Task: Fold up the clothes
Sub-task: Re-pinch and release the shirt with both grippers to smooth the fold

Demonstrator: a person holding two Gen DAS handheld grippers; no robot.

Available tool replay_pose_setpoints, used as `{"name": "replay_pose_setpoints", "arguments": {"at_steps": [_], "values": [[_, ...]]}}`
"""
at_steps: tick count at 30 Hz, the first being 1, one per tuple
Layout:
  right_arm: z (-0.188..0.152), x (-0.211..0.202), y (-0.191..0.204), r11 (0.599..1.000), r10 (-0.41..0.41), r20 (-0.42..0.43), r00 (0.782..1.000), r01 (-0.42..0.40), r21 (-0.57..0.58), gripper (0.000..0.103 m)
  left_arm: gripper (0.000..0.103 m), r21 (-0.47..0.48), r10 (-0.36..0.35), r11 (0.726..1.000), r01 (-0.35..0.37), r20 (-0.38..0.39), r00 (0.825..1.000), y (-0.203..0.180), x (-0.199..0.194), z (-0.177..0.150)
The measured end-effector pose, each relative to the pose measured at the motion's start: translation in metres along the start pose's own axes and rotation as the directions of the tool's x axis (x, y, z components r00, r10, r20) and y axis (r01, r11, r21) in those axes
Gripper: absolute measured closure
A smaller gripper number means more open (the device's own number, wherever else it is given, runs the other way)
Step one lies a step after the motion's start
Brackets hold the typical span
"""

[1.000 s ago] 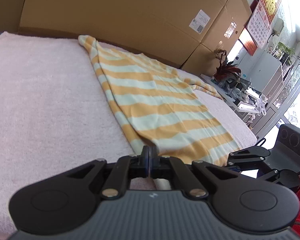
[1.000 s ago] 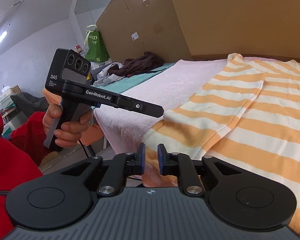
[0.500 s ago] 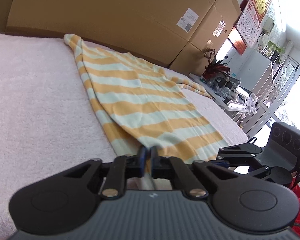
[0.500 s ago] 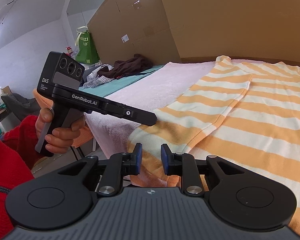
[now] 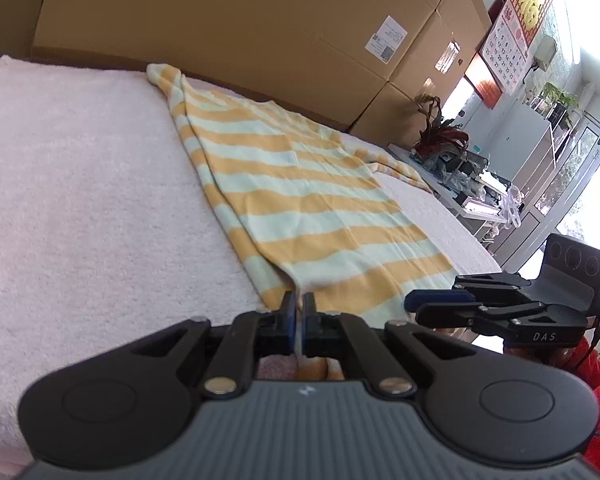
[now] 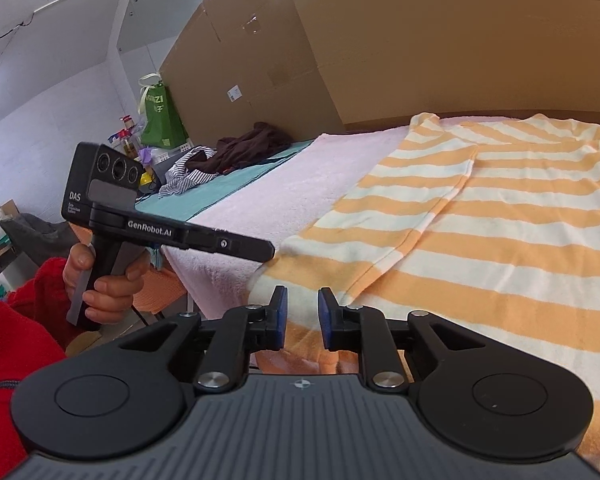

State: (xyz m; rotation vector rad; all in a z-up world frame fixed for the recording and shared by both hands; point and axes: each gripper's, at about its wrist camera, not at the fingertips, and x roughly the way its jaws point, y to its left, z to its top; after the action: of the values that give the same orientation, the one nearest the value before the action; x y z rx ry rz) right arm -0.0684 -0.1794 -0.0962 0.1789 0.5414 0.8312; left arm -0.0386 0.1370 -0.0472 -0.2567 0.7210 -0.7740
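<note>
The yellow-and-white striped shirt (image 5: 300, 200) lies spread on the pink towel-covered table (image 5: 80, 184), its hem at the near edge. Over the last second the right gripper (image 6: 302, 316) has spread its jaws wider above that hem and now holds nothing, while the left gripper (image 5: 299, 316), shut empty a moment ago, now pinches the hem's left corner. I'd judge the left corner secured and the right still to be taken

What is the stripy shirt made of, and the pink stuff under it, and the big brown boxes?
The striped shirt looks like soft knit cotton, matte and limp. The pink cover seems to be terry towel, its surface fuzzy and nubby. The boxes look like plain cardboard, brown and dull, with seams and a paper label.
</note>
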Motion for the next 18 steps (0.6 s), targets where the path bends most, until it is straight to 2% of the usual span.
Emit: {"name": "replay_pose_setpoints", "arguments": {"at_steps": [2, 4, 5, 7, 8, 9, 10, 13, 16, 18], "values": [[-0.001, -0.002, -0.005, 0.999, -0.027, 0.005, 1.0, 0.026, 0.028, 0.078, 0.099, -0.012, -0.018, 1.0, 0.018, 0.006, 1.0, 0.0, 0.002, 0.001], [-0.002, -0.003, -0.01, 0.997, -0.051, 0.007, 0.999, 0.05, 0.056, 0.076, 0.084, -0.028, -0.037, 0.999, 0.037, 0.005, 0.999, 0.001, 0.004, 0.003], [-0.002, -0.001, -0.012, 0.996, -0.049, 0.004, 0.999, 0.049, 0.071, 0.076, 0.082, -0.036, -0.047, 0.998, 0.047, 0.005, 0.999, 0.002, 0.005, 0.004], [-0.003, 0.002, -0.012, 0.996, -0.04, 0.006, 0.999, 0.039, 0.084, 0.076, 0.086, -0.028, -0.046, 0.999, 0.046, 0.012, 0.999, 0.0, 0.002, 0.003], [-0.002, 0.003, -0.011, 0.996, -0.035, 0.008, 0.999, 0.035, 0.079, 0.078, 0.098, -0.023, -0.045, 0.999, 0.046, 0.016, 0.999, 0.0, 0.001, 0.003], [-0.002, 0.004, -0.01, 0.997, -0.031, 0.01, 0.999, 0.03, 0.074, 0.089, 0.103, -0.019, -0.045, 0.999, 0.045, 0.02, 0.999, -0.001, -0.001, 0.003], [-0.001, 0.004, -0.009, 0.997, -0.027, 0.011, 1.0, 0.026, 0.07, 0.096, 0.103, -0.015, -0.044, 0.999, 0.045, 0.024, 0.999, -0.002, -0.003, 0.003], [0.0, 0.006, -0.006, 0.998, -0.012, 0.017, 1.0, 0.011, 0.056, 0.097, 0.103, -0.002, -0.043, 0.999, 0.043, 0.035, 0.998, -0.004, -0.008, 0.003], [0.003, -0.001, -0.006, 0.995, 0.061, 0.031, 0.998, -0.063, 0.08, 0.098, 0.103, 0.01, -0.042, 0.999, 0.041, 0.047, 0.998, -0.006, -0.012, 0.003], [0.003, -0.001, -0.009, 0.993, 0.071, 0.021, 0.997, -0.072, 0.092, 0.097, 0.103, 0.008, -0.037, 0.999, 0.037, 0.043, 0.998, -0.004, -0.012, 0.002]]}}
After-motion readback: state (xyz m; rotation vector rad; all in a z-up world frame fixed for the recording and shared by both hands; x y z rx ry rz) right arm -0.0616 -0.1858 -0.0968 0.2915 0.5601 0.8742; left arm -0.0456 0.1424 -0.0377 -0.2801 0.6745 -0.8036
